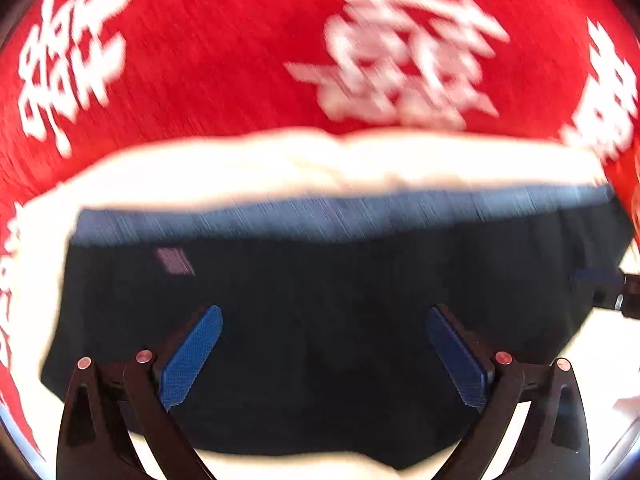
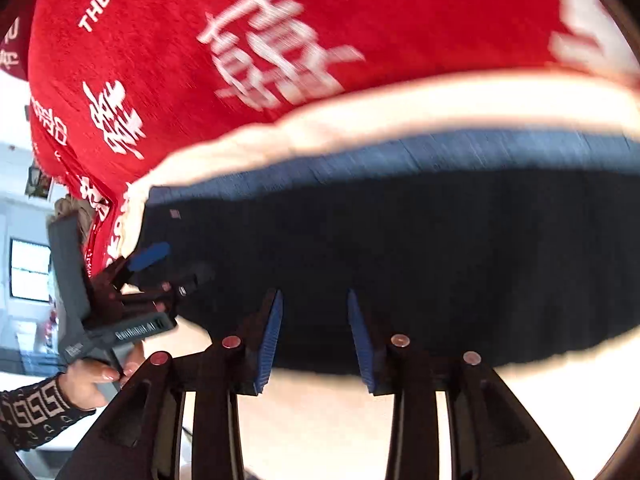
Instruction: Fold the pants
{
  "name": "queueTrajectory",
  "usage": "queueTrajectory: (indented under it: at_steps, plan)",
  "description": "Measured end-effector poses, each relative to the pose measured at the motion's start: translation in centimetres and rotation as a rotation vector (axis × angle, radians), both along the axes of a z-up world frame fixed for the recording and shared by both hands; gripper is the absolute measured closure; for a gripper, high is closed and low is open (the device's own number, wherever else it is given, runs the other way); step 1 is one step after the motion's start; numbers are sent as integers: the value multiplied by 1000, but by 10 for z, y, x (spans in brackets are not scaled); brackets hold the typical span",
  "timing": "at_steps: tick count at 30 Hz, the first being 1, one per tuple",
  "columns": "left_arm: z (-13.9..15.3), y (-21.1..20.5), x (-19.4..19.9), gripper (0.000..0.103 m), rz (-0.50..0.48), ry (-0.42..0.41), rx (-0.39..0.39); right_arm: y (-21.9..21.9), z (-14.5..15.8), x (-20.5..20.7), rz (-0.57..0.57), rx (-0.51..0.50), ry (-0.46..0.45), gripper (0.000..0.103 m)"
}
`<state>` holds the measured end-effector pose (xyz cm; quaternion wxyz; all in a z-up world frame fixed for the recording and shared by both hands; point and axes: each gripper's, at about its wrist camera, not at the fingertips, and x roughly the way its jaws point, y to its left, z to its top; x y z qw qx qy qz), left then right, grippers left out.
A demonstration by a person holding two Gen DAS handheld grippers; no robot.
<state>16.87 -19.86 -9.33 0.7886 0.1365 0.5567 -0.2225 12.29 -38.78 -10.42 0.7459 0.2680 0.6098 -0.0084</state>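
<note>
The dark navy pants [image 1: 320, 280] lie folded on a white padded surface [image 1: 240, 172], with a lighter blue band [image 1: 320, 216] along their far edge and a small label near the left corner. My left gripper [image 1: 324, 312] hovers over them, jaws wide apart and empty. In the right wrist view the pants [image 2: 400, 232] fill the middle. My right gripper [image 2: 314, 300] stands above their near edge, its blue pads parted by a narrow gap with no cloth between them. The left gripper [image 2: 172, 266] shows at the pants' left corner, held by a hand [image 2: 92, 376] in a patterned sleeve.
A red cloth with white characters [image 1: 224, 48] covers everything beyond the white surface [image 2: 360, 104]. The right gripper's tip [image 1: 604, 288] pokes in at the right edge of the left wrist view. A window [image 2: 28, 268] and room fittings appear far left.
</note>
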Motion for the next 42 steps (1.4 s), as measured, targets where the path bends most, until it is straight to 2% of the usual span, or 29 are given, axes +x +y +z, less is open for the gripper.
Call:
queueTrajectory:
  at_steps: [3,4,6,7,8,10,12,16,18,19,22,24,28,32,36,38,40,41,42]
  plan:
    - [-6,6,42,0,75,-75,67,11,-19,49,30,13,-4,64]
    - [-16,11,54,0,105,-81,112,15,-29,61,37,23,2,64]
    - [-43,24,74,0,151,-42,178,30,-53,80,67,10,39,64]
    - [-54,32,78,0,163,-24,182,33,-59,81,86,-13,63,64]
    - [-53,36,77,0,162,-57,141,35,-66,85,102,-36,75,66]
    - [-52,33,73,0,126,-96,161,30,-67,89,117,-85,22,68]
    - [-49,33,68,0,122,-111,163,16,-65,89,96,-135,16,70]
    - [-48,35,69,0,124,-102,157,-41,-61,84,-21,-282,65,70]
    - [-55,30,79,0,125,-86,164,-68,-59,76,-72,-433,135,67]
    - [-55,30,82,0,127,-76,167,-85,-55,68,-122,-455,155,67]
    - [-45,27,81,0,137,-47,183,-120,-30,37,-270,-337,100,67]
    - [-30,16,81,0,127,-50,183,-122,-12,19,-273,-344,88,61]
    - [-16,-19,34,0,60,-69,146,-114,7,-18,-274,-307,58,58]
    - [-6,-59,-7,0,2,-10,103,-108,8,-63,-355,-210,75,58]
    - [-13,-97,-39,0,11,74,57,-107,7,-105,-430,-167,96,58]
    - [-20,-114,-57,0,4,92,46,-124,5,-122,-465,-148,97,58]
    - [-30,-126,-70,0,-19,87,67,-129,0,-132,-507,-144,119,58]
    - [-40,-133,-77,0,-33,96,103,-131,-2,-134,-528,-131,121,58]
    - [-46,-135,-83,0,-26,91,113,-135,-4,-138,-557,-94,114,58]
